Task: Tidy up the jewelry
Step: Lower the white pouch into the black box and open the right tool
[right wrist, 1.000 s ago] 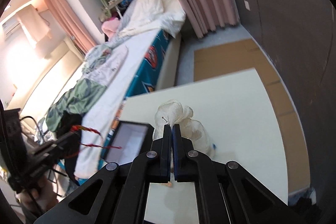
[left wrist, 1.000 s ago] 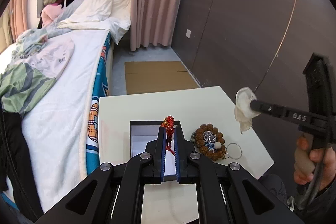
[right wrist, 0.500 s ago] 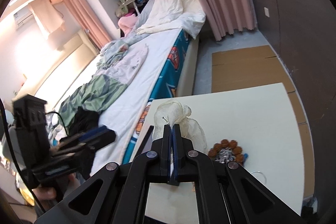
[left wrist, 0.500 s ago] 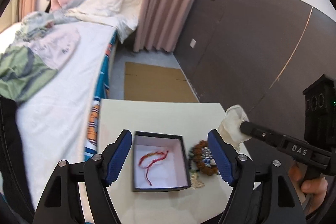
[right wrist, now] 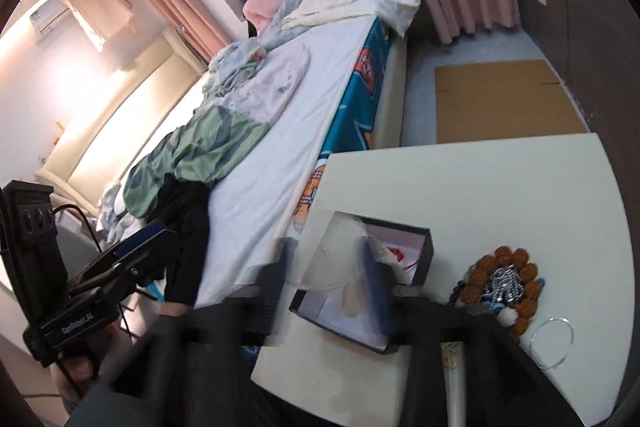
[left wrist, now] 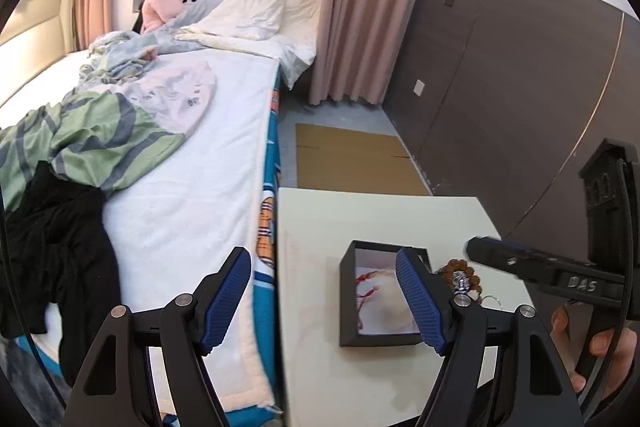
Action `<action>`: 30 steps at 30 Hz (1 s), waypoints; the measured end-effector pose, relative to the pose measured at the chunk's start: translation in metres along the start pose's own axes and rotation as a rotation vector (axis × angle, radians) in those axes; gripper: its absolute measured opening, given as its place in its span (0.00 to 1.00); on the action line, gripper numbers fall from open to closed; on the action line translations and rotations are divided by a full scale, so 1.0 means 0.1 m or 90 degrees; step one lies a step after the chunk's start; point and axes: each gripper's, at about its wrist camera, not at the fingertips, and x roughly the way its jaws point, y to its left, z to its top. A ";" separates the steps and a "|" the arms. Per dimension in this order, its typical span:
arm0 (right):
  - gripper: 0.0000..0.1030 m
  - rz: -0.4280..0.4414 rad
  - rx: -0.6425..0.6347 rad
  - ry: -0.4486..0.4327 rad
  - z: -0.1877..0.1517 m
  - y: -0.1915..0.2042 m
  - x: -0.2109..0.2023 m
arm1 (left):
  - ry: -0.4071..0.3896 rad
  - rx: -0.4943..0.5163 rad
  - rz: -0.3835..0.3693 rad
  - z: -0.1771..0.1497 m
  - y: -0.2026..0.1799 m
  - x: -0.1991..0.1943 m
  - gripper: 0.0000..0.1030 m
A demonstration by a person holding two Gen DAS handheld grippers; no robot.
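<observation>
A black jewelry box [left wrist: 348, 301] with a white lining sits on the cream table [left wrist: 360, 223]. In it lie a red cord bracelet [left wrist: 366, 289] and a sheer white pouch [left wrist: 386, 301]. My left gripper [left wrist: 324, 297] is open and empty, above the table's left edge beside the box. My right gripper [right wrist: 324, 269] is blurred, its fingers spread open above the box [right wrist: 420, 239], with the pouch [right wrist: 340, 267] lying below them. A brown bead bracelet [right wrist: 500, 283] and a thin silver ring [right wrist: 554, 341] lie to the right of the box.
A bed [left wrist: 192, 187] with rumpled clothes runs along the table's left side. A dark panelled wall [left wrist: 500, 99] stands to the right. Flat cardboard [left wrist: 352, 163] lies on the floor beyond the table.
The left gripper opened, dropped the red cord bracelet into the box and drew back to the left. The right gripper opened and the white pouch now lies in the box.
</observation>
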 end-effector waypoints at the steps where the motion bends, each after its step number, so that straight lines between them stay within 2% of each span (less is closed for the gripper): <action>1: 0.68 -0.008 -0.003 -0.005 0.00 -0.01 -0.02 | -0.002 0.000 0.003 -0.01 0.01 -0.01 0.74; 10: 0.69 -0.041 0.052 -0.018 -0.11 -0.35 -0.33 | -0.005 0.022 -0.009 -0.02 -0.18 0.02 0.83; 22: 0.69 -0.105 0.116 -0.041 -0.39 -0.96 -0.77 | 0.041 0.079 -0.066 -0.16 -0.86 0.27 0.83; 30: 0.69 -0.106 0.139 -0.044 -0.58 -1.26 -0.92 | 0.061 0.122 -0.081 -0.28 -1.28 0.39 0.83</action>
